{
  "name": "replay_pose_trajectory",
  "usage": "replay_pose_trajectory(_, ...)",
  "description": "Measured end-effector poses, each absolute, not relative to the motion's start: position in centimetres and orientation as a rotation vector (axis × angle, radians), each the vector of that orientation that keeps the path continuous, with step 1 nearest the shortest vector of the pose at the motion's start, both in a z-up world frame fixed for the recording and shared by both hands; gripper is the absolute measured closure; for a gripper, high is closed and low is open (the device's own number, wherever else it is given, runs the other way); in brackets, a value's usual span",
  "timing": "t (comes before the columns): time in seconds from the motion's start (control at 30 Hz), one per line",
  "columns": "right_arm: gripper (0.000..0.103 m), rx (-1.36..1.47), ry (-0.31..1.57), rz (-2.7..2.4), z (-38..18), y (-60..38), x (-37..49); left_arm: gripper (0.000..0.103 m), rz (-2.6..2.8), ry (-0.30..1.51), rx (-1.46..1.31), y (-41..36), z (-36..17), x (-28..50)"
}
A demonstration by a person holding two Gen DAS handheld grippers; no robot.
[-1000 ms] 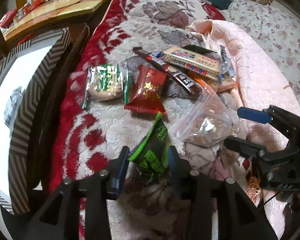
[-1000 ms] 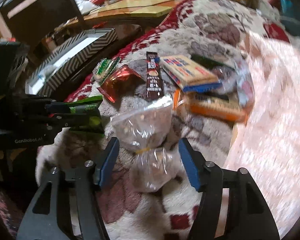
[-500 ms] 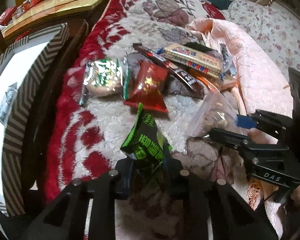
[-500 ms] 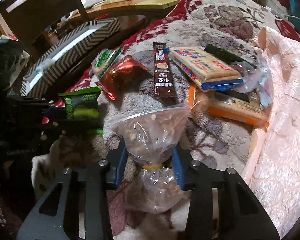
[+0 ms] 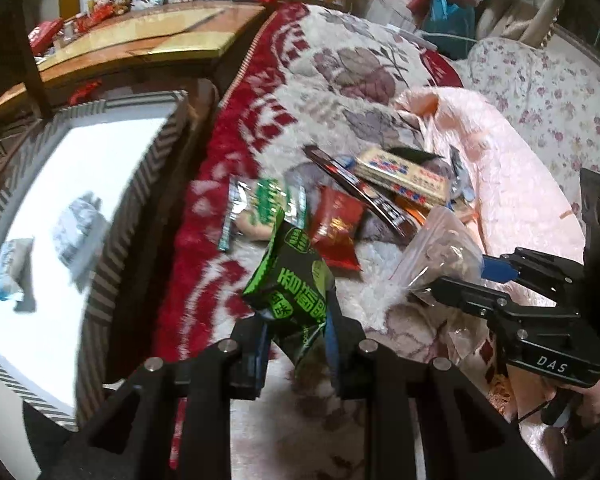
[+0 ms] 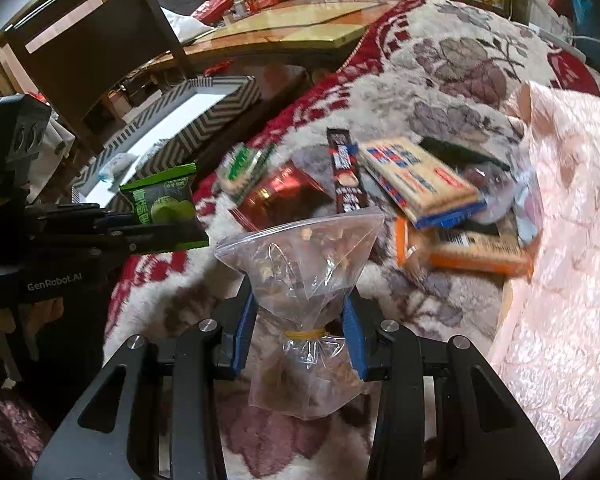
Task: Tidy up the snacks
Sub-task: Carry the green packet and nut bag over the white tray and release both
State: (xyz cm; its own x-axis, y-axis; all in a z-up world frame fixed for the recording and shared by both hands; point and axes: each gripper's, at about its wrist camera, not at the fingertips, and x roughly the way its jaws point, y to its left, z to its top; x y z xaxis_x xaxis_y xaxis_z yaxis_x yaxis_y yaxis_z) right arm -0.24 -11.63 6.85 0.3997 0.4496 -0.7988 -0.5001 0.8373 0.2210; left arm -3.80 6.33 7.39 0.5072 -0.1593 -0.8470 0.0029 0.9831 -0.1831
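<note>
Green-and-black snack packet is clamped in the left gripper; the clear nut bag is clamped at its rubber-banded neck by the right gripper. Both sit lifted, right of the zigzag-edged box. Step: transfer. Next: carry leftward over the box, release. Each long axis runs away from its gripper, top outward.

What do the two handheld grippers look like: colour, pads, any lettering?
Both are black, angular frames with silver bolts and blue finger pads. The left gripper body reads "GenRobot.AI"; the right gripper reads "DAS", with a thin black cable beneath it.
</note>
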Motion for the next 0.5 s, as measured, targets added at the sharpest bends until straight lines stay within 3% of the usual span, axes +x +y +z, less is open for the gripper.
replay_pose_trajectory(0.5, 0.065, -0.084, 0.969, 0.653, 8.8, -6.7, 0.6, 0.077, 0.031, 0.973, -0.187, 11.5, 9.1, -4.7)
